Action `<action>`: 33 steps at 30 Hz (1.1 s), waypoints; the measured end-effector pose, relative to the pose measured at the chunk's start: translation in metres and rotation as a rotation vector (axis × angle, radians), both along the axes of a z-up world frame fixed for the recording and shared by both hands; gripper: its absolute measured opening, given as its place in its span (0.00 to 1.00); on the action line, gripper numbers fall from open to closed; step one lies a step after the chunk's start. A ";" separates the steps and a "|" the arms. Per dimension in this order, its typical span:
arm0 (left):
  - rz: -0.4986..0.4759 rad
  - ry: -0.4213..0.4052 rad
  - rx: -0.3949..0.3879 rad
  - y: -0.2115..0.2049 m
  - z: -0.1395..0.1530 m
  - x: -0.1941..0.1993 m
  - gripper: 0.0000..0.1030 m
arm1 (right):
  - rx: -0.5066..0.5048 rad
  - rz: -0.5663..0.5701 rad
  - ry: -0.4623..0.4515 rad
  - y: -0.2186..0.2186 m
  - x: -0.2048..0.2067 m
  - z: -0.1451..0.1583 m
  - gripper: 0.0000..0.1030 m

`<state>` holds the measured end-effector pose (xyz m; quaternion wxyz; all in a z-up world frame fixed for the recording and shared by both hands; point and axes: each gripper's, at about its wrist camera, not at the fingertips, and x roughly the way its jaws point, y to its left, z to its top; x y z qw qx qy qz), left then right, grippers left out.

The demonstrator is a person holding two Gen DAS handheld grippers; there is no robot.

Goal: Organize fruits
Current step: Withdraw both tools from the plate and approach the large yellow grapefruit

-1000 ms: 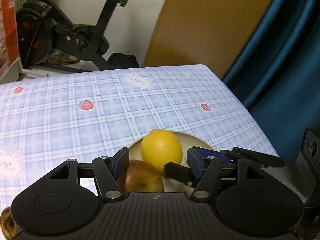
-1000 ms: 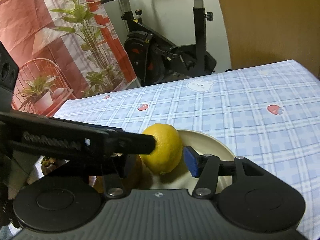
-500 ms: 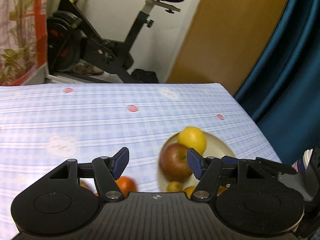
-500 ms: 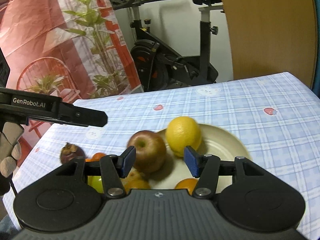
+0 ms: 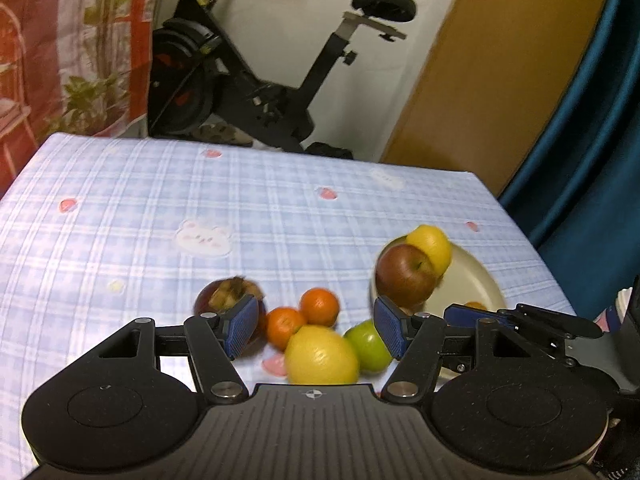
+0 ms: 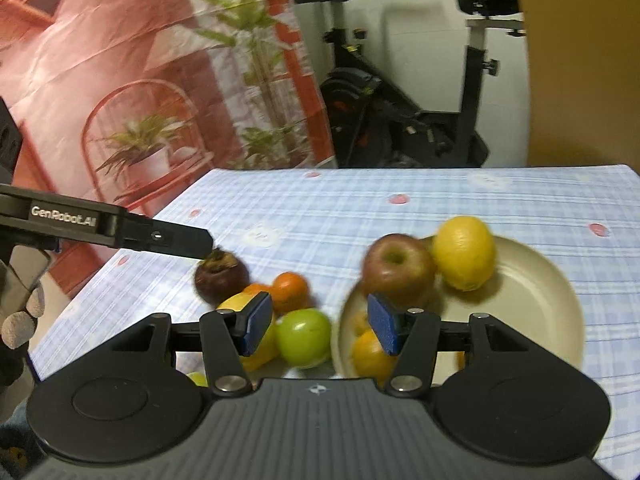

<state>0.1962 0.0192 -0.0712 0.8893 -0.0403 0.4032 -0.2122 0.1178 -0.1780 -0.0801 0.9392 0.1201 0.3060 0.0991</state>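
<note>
Black exercise bike (image 5: 256,80) beyond checked tablecloth (image 5: 160,216).

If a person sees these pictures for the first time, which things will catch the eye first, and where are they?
First comes the cream plate on the blue checked tablecloth, holding a red apple and a yellow lemon. To its left, loose fruit lies clustered on the cloth: a green apple, an orange and a dark mangosteen. Behind the table stands a black exercise bike.
</note>
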 end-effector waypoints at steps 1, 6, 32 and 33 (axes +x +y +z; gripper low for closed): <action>0.006 0.007 0.000 0.002 -0.001 0.000 0.65 | -0.004 0.017 0.001 0.005 0.001 0.000 0.55; 0.011 0.021 -0.013 0.010 -0.008 -0.003 0.64 | -0.036 0.087 0.010 0.026 0.008 -0.004 0.54; -0.026 0.114 -0.067 0.013 -0.043 0.003 0.56 | -0.177 0.303 0.055 0.079 0.028 -0.020 0.37; -0.023 0.119 -0.064 0.013 -0.045 0.003 0.56 | -0.178 0.310 0.054 0.081 0.028 -0.020 0.37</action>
